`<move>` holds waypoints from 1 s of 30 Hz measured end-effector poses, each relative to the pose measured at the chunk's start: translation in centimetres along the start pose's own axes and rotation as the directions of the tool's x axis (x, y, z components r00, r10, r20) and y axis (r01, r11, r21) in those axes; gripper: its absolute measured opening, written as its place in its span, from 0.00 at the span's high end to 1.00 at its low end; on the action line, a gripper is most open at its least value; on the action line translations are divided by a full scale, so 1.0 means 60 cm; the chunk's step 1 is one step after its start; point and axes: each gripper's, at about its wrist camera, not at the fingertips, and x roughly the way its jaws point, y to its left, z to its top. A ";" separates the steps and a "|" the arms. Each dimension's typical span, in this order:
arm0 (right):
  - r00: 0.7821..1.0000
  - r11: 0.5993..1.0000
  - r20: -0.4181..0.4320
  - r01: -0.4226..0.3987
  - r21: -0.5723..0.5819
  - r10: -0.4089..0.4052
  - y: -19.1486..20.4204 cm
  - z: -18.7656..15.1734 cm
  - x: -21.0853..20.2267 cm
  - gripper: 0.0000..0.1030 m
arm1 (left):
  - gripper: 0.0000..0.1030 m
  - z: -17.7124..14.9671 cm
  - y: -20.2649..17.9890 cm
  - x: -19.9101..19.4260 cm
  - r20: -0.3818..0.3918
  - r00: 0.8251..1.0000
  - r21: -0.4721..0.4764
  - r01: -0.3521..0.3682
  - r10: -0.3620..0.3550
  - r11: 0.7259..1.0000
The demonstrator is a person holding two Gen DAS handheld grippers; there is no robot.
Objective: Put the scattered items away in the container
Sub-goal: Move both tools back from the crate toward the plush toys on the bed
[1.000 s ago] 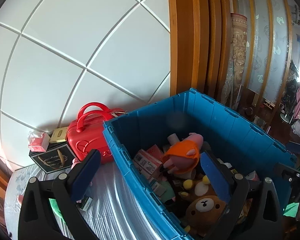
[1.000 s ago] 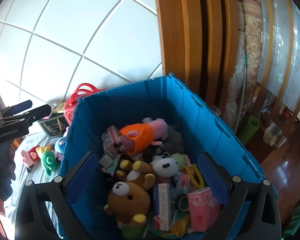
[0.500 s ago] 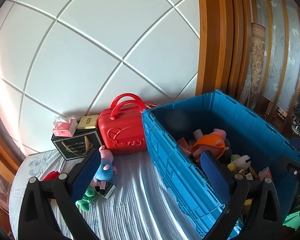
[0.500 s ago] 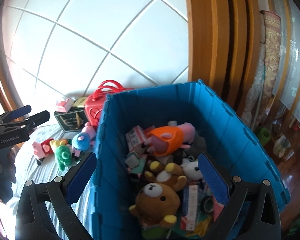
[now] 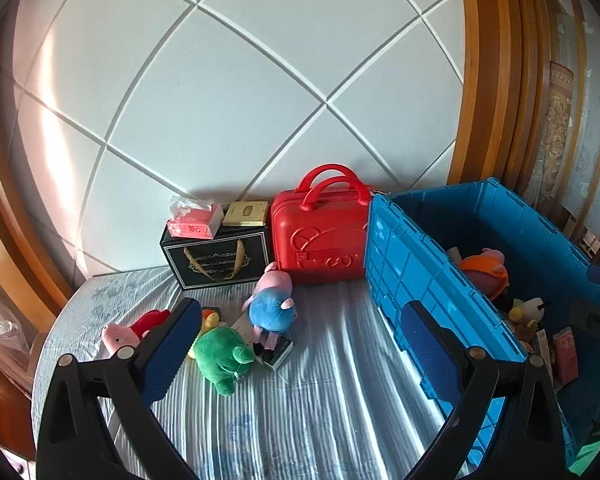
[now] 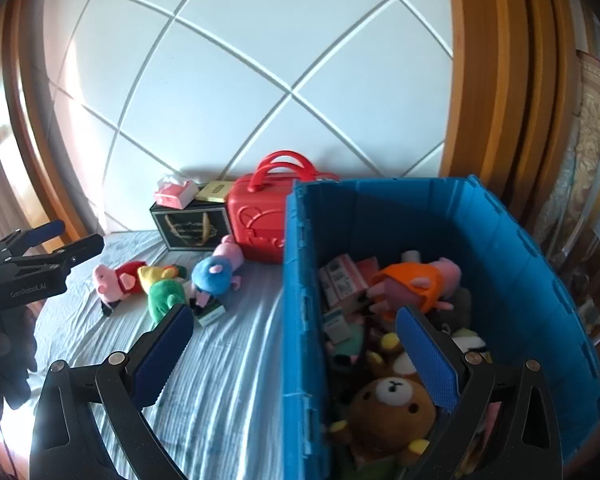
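Left hand-held gripper [image 5: 296,332] held spread and empty over the bed [image 5: 320,392], right hand-held gripper [image 6: 296,340] likewise spread across the rim of the blue crate [image 6: 300,280], plush toys [image 5: 220,354] scattered on the bed left of the crate, others seen inside it.

Home bedroom: bed w/ striped sheet [image 5: 340,380], padded headboard [image 5: 228,92], plush toys [image 5: 220,354], wood door frame [image 5: 496,80].

Black frames w/ silver screws, ribbed blue fingers [image 5: 428,344] (left gripper [image 6: 44,246] marked "GenRobot.AI").
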 end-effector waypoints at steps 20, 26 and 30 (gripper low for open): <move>0.994 0.991 -0.074 -0.091 -0.096 0.084 0.255 -0.011 0.121 0.00 | 0.02 -0.103 0.270 0.040 -0.110 0.990 -0.053 -0.096 0.090 0.994; 0.989 0.987 -0.119 -0.103 -0.124 0.088 0.330 -0.031 0.179 0.00 | 0.02 -0.134 0.338 0.070 -0.148 0.984 -0.055 -0.107 0.098 0.993; 0.987 0.985 -0.137 -0.106 -0.139 0.087 0.376 -0.037 0.206 0.00 | 0.02 -0.150 0.378 0.085 -0.166 0.981 -0.059 -0.111 0.100 0.992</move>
